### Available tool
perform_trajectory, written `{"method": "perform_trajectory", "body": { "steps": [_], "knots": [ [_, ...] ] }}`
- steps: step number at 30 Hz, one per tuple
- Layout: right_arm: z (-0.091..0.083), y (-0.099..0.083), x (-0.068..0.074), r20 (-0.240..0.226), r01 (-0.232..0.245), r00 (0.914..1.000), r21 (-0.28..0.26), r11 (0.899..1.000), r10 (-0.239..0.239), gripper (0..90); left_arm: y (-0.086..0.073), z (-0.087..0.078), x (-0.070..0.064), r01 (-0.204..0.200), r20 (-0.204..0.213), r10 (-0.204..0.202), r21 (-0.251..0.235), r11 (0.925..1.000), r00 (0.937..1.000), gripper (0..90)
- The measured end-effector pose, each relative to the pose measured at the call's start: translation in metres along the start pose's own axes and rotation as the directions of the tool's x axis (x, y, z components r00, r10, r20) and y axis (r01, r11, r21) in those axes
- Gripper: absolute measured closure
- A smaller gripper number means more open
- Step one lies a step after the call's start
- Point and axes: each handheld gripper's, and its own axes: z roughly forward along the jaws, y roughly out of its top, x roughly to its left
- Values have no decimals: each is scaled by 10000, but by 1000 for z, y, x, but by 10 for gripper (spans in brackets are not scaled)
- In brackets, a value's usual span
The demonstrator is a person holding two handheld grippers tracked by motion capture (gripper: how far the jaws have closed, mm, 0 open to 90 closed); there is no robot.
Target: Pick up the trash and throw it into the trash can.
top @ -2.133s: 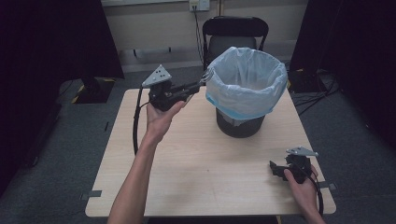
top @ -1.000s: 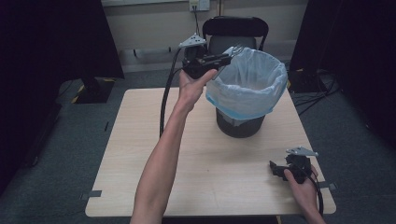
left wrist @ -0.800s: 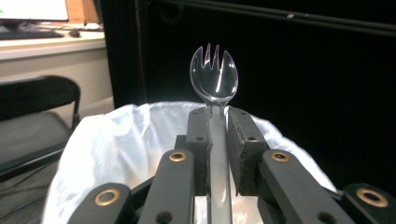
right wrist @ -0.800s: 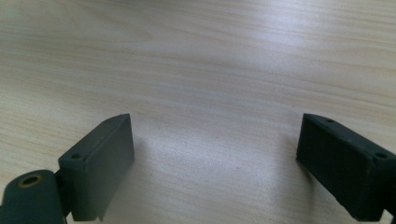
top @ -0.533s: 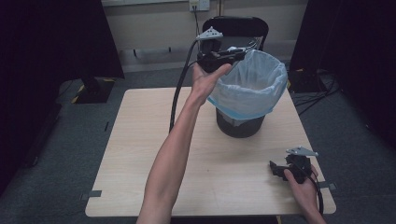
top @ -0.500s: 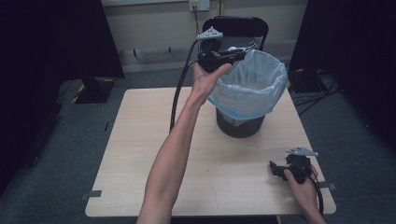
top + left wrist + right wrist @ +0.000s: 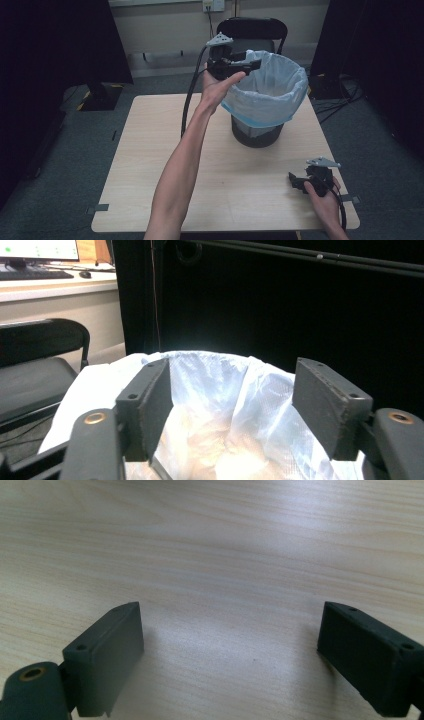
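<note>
Table (image 7: 150, 165) carries lined bin (image 7: 265, 100), left gripper (image 7: 247, 62) gaping at its rim.

high view overlooks table (image 7: 150, 165); gripper views sit close.

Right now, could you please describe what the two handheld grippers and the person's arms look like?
Both are black. The left gripper and right gripper each carry a grey three-cornered plate and trail a black cable. Their flat rectangular pads have small screw holes. Both forearms are bare, with no sleeves visible.

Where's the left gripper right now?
In the high view, the left gripper is held up at the bin liner rim's far-left edge, jaws open, in front of the chair.
</note>
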Motion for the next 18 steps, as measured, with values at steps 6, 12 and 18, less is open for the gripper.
{"method": "perform_trajectory", "body": {
  "steps": [6, 12, 18],
  "knots": [
    [0, 0, 0, -8, -26, 10000, 16, 10000, 26, 102, -1, -14, 1, -185, -209, 183, -87, 9998, 9996, 244],
    [0, 0, 0, -14, -12, 10000, 21, 10000, 12, 102, -8, -46, 11, -6, -355, -3, -260, 9997, 9994, 191],
    [0, 0, 0, -22, -28, 10000, 26, 10000, 28, 101, -14, -72, 20, 281, -655, -300, -308, 9991, 9974, 206]
  ]
}}
